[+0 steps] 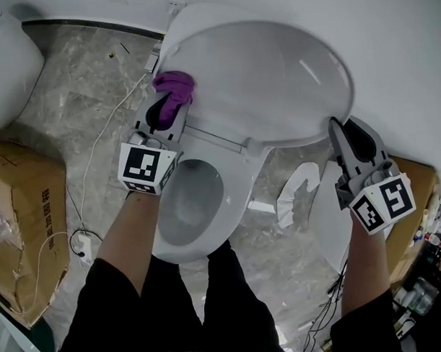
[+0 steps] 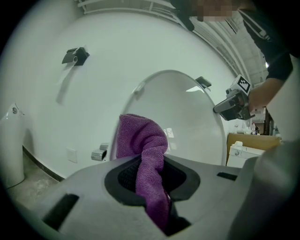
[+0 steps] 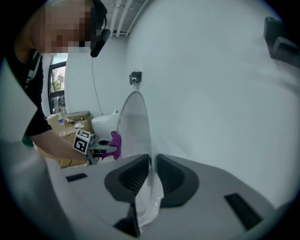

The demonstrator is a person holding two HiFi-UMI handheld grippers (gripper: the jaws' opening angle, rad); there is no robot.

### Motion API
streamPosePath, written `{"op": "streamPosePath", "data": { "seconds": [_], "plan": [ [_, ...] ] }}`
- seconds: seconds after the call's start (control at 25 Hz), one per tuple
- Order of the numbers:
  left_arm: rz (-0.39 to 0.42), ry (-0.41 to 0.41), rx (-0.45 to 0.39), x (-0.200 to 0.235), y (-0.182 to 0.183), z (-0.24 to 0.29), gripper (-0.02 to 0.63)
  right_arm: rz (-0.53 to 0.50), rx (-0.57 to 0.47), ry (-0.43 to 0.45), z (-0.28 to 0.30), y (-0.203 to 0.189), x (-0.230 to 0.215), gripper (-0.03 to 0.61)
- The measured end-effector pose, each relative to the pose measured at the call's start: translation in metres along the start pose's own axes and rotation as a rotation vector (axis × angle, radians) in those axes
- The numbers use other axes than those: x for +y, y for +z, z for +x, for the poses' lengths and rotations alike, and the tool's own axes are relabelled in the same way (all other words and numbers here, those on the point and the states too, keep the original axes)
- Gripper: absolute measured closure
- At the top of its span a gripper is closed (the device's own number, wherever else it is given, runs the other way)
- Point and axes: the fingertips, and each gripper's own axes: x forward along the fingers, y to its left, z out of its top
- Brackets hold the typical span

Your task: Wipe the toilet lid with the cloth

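Toilet lid (image 1: 275, 76) stands raised, upright against the white wall (image 2: 42, 93). The left claw (image 1: 173, 100) is clamped on a purple cloth (image 1: 175, 85); the cloth runs down between both jaws and bunches above their tips. The bunched end touches the lid's left edge, near the hinge (contact seen from the head view and the right gripper view). The right claw (image 3: 150, 174) is narrowed onto the lid's opposite edge, with the thin white rim pinched between its jaws. Toilet seat (image 1: 231, 175) is down over the bowl. A cardboard box (image 1: 27, 214) sits on the marbled floor (image 1: 73, 104), left of the toilet.
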Motion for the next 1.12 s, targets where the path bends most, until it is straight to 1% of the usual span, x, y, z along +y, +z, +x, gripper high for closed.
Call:
{"op": "streamPosePath", "data": {
  "seconds": [0.12, 0.36, 0.44, 0.56, 0.68, 0.8, 0.88, 0.96, 1.12],
  "plan": [
    [-0.004, -0.026, 0.006, -0.031, -0.007, 0.014, 0.531, 0.001, -0.017, 0.018, 0.001, 0.000, 0.000, 0.511],
    [-0.040, -0.118, -0.026, -0.122, -0.015, 0.046, 0.531, 0.004, -0.057, 0.058, 0.001, 0.000, 0.001, 0.509],
    [-0.043, -0.166, -0.019, -0.155, -0.023, 0.055, 0.531, 0.002, -0.073, 0.071, 0.000, 0.000, 0.002, 0.509],
    [-0.024, -0.249, -0.001, -0.205, -0.032, 0.065, 0.531, 0.001, -0.090, 0.086, -0.001, 0.001, 0.004, 0.509],
    [-0.020, -0.300, 0.004, -0.237, -0.039, 0.071, 0.531, -0.001, -0.095, 0.093, -0.002, 0.001, 0.004, 0.509],
    [-0.011, -0.332, 0.020, -0.245, -0.047, 0.072, 0.531, 0.002, -0.099, 0.092, -0.002, 0.000, 0.003, 0.509],
    [0.004, -0.339, 0.047, -0.237, -0.057, 0.070, 0.531, 0.008, -0.105, 0.084, -0.002, 0.000, 0.002, 0.509],
    [0.017, -0.319, 0.082, -0.216, -0.069, 0.067, 0.531, 0.013, -0.106, 0.072, -0.001, -0.001, 0.000, 0.509],
    [0.056, -0.253, 0.135, -0.151, -0.084, 0.051, 0.531, 0.010, -0.100, 0.047, -0.001, -0.003, -0.001, 0.509]
  ]
}}
